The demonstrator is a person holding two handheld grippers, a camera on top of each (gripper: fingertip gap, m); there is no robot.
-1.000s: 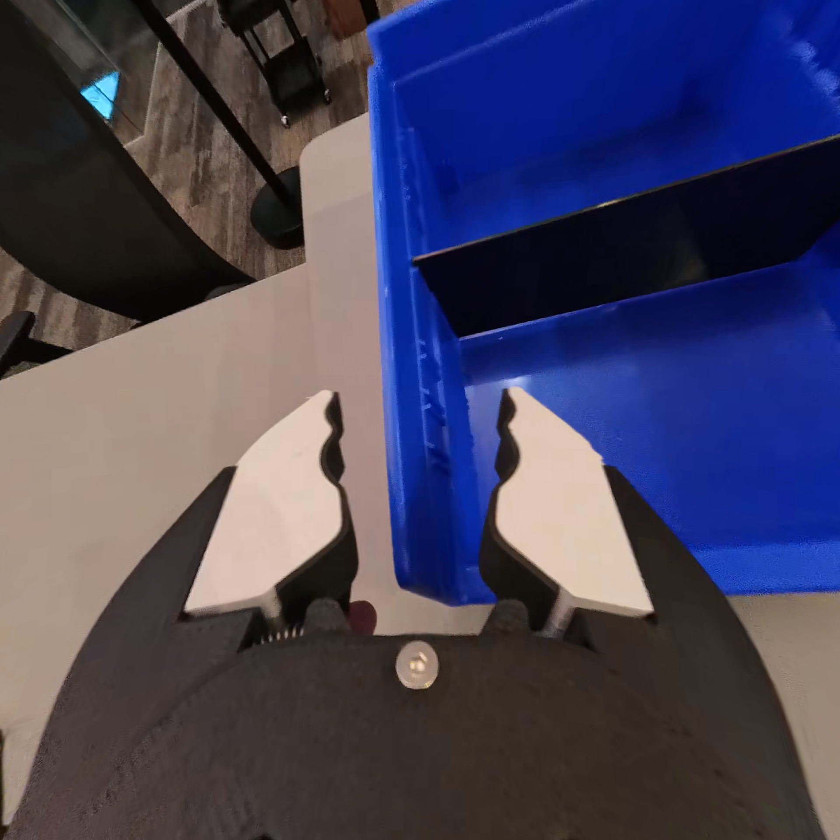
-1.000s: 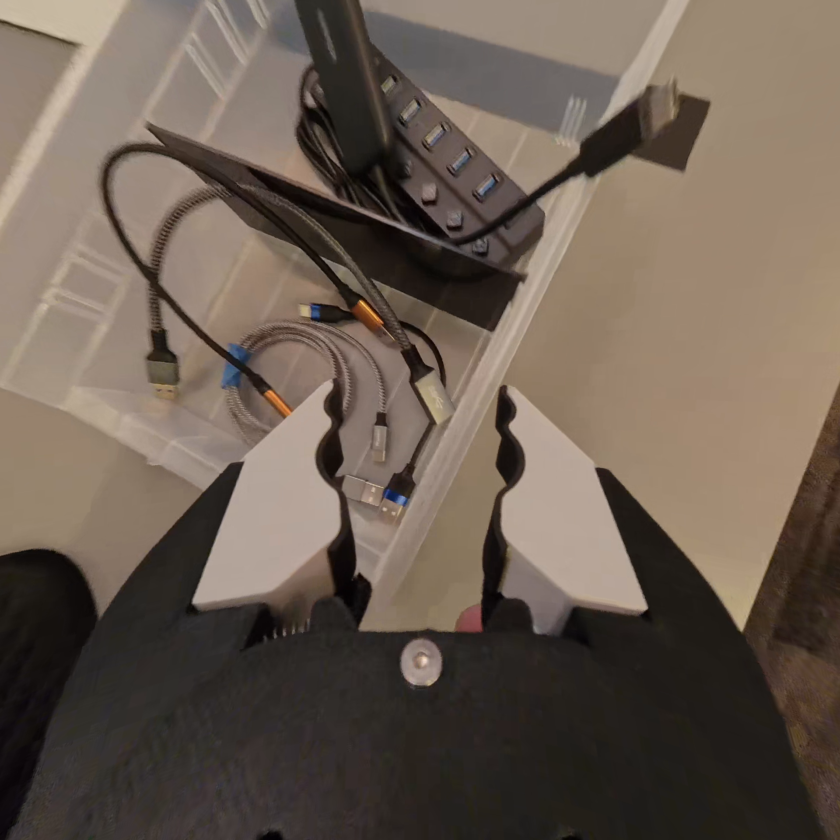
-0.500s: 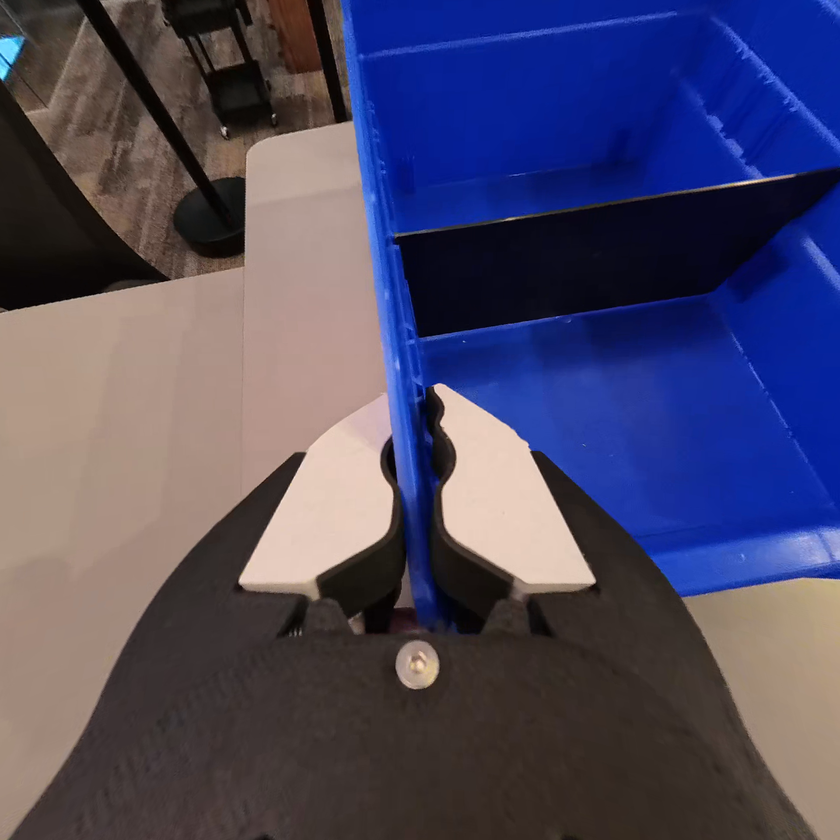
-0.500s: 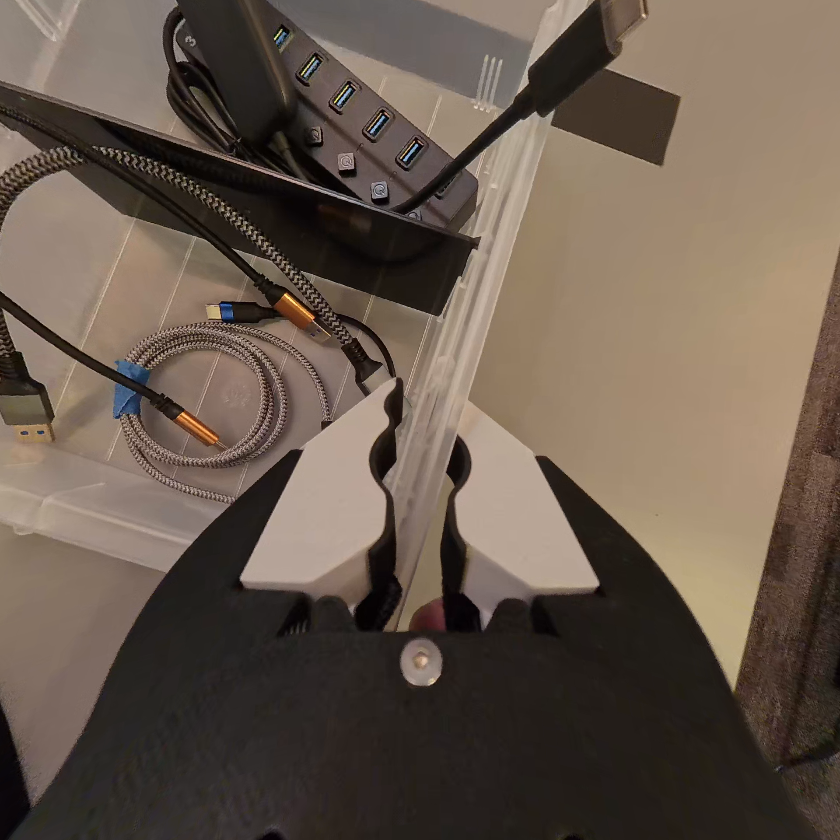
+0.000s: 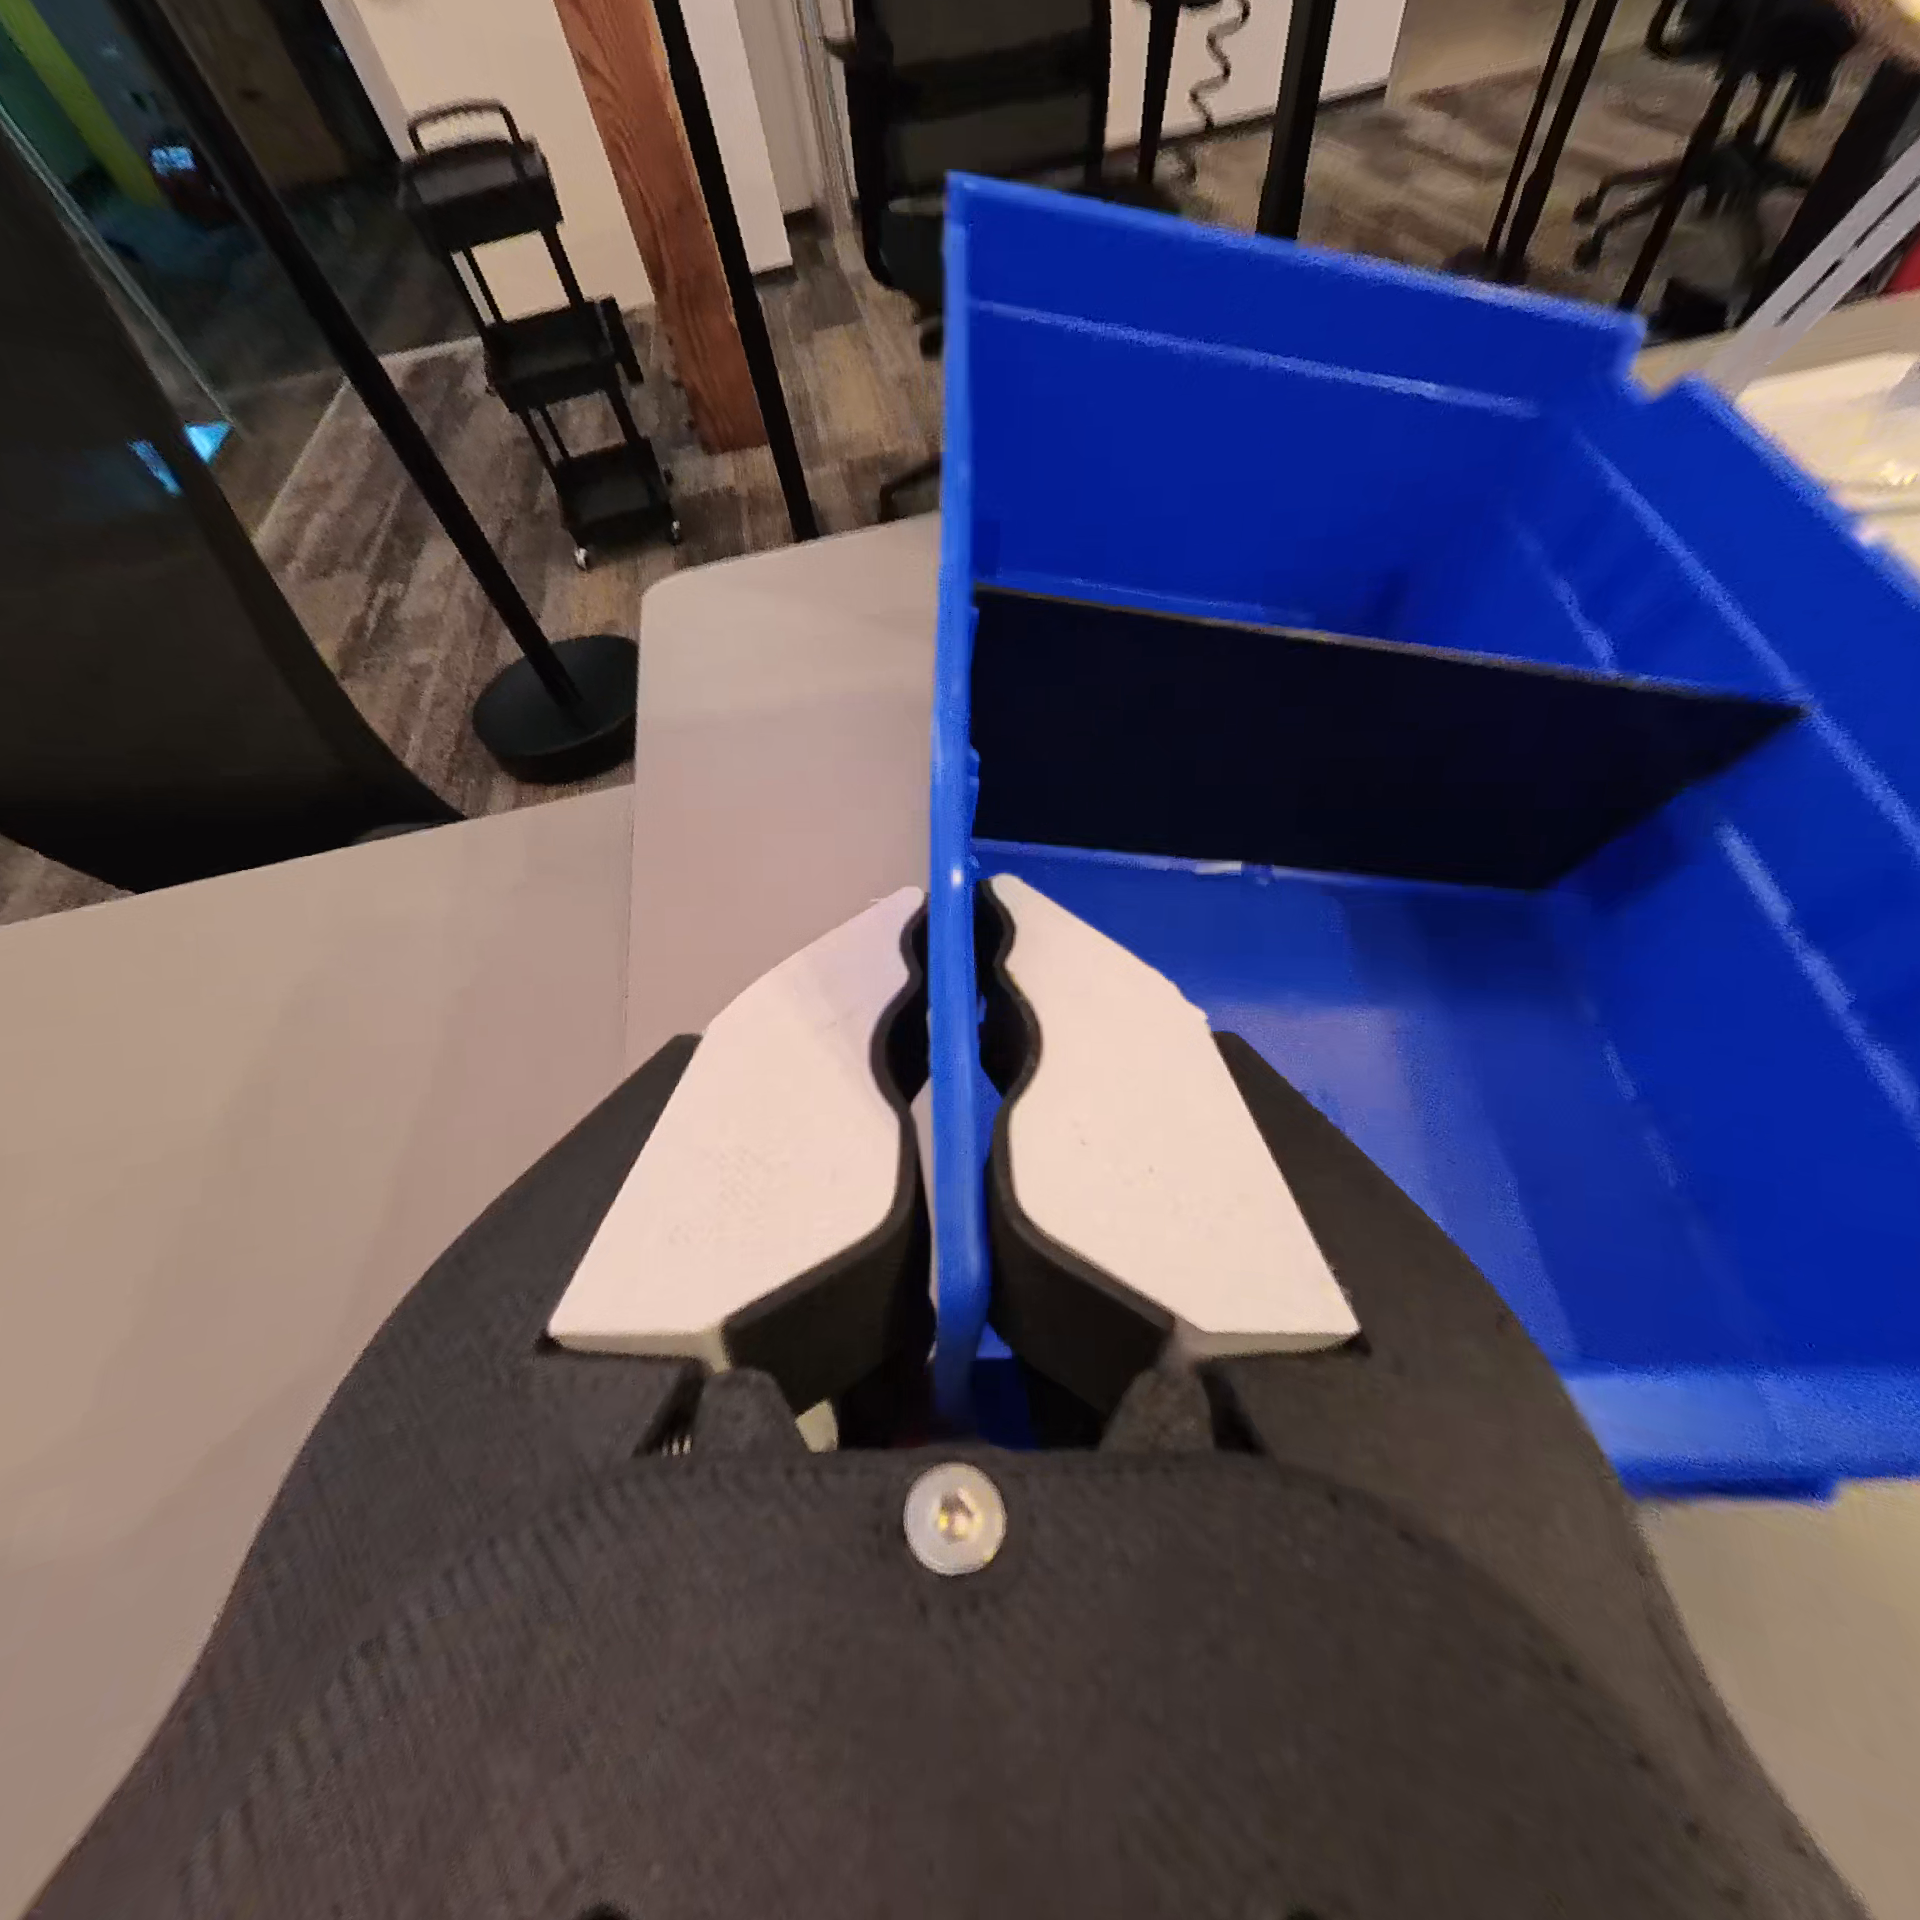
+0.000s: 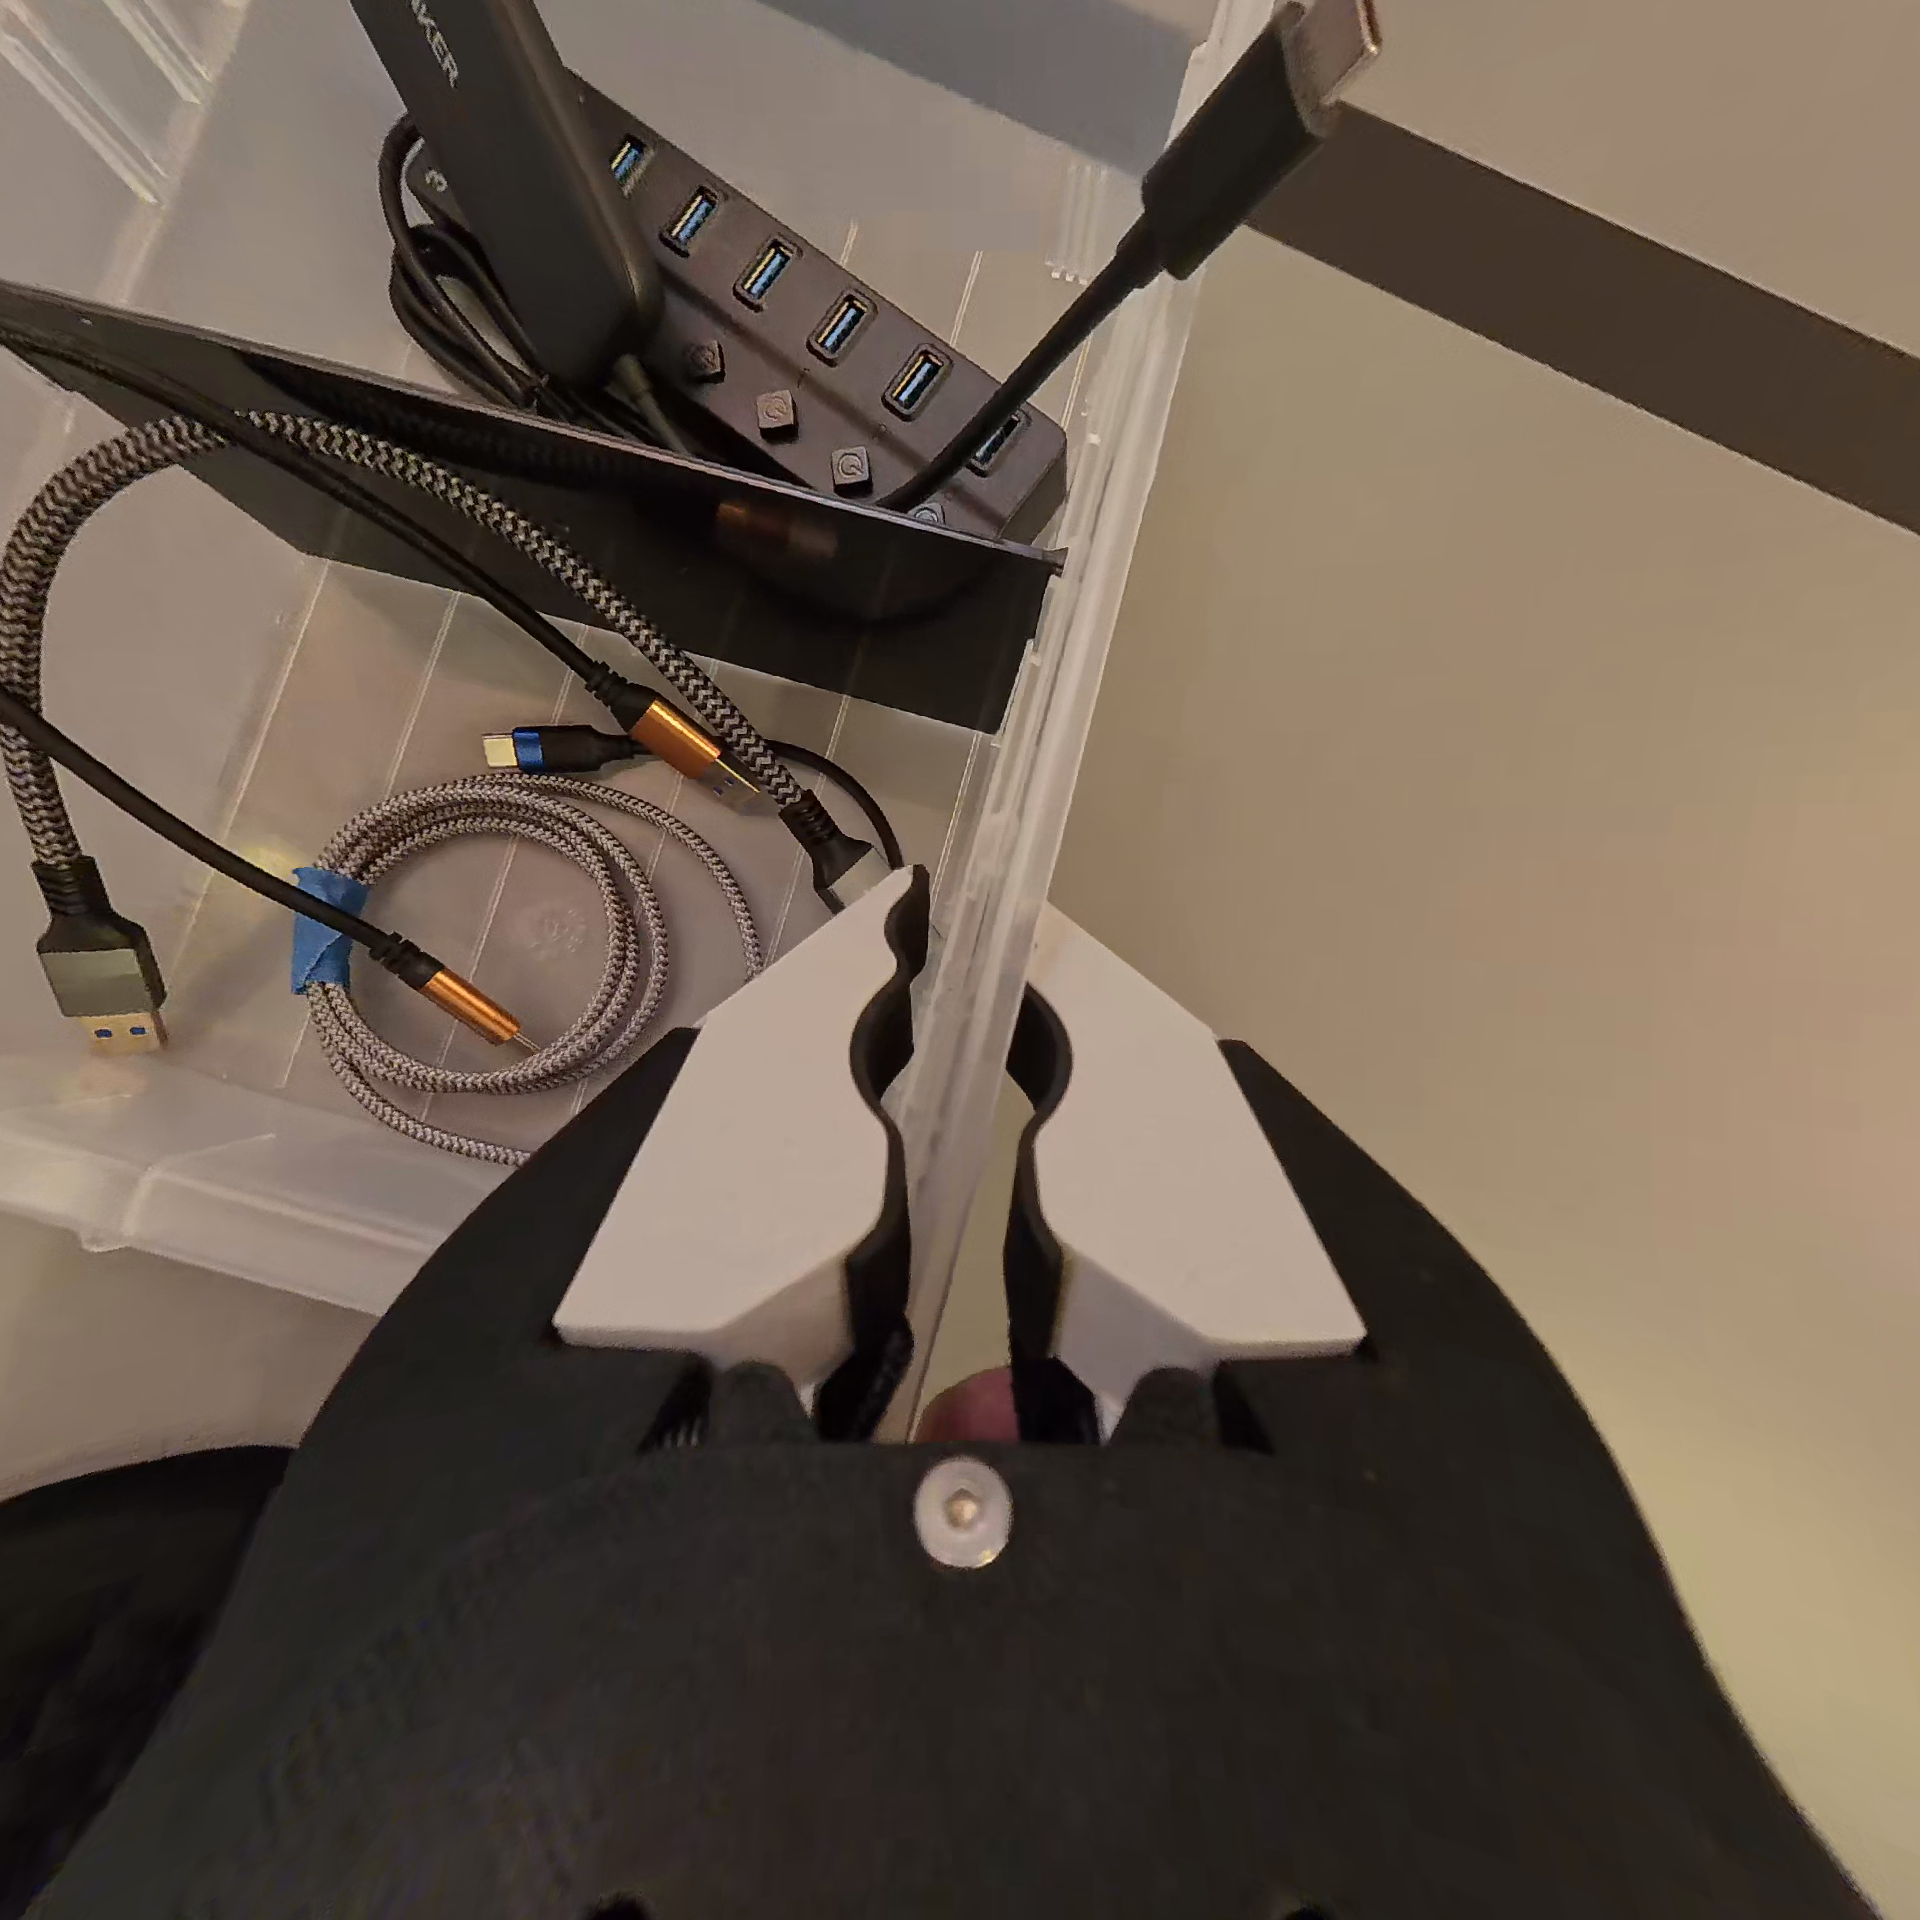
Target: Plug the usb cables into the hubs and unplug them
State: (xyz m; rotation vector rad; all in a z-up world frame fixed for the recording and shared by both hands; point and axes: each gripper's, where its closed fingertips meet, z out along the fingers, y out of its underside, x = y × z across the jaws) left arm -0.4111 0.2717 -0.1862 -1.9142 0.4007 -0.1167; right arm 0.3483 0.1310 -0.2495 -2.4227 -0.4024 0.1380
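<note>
Change: blue bin (image 5: 1455, 1091) is now tilting up, lifted.
Left gripper (image 5: 951, 914): clamping its wall.
Right gripper (image 6: 971, 914): clamping the clear bin (image 6: 1039, 831) wall.
Hub (image 6: 831, 343): lying black, blue-ported.

Blue bin (image 5: 1558, 1091) blurred, right side cut off; upright hub (image 6: 520, 156) top cropped above the black divider (image 6: 623, 540).

Warm, dim indoor light; blue bin (image 5: 1455, 1091) motion-blurred at right; wide-angle edge bending; soft shadows.
</note>
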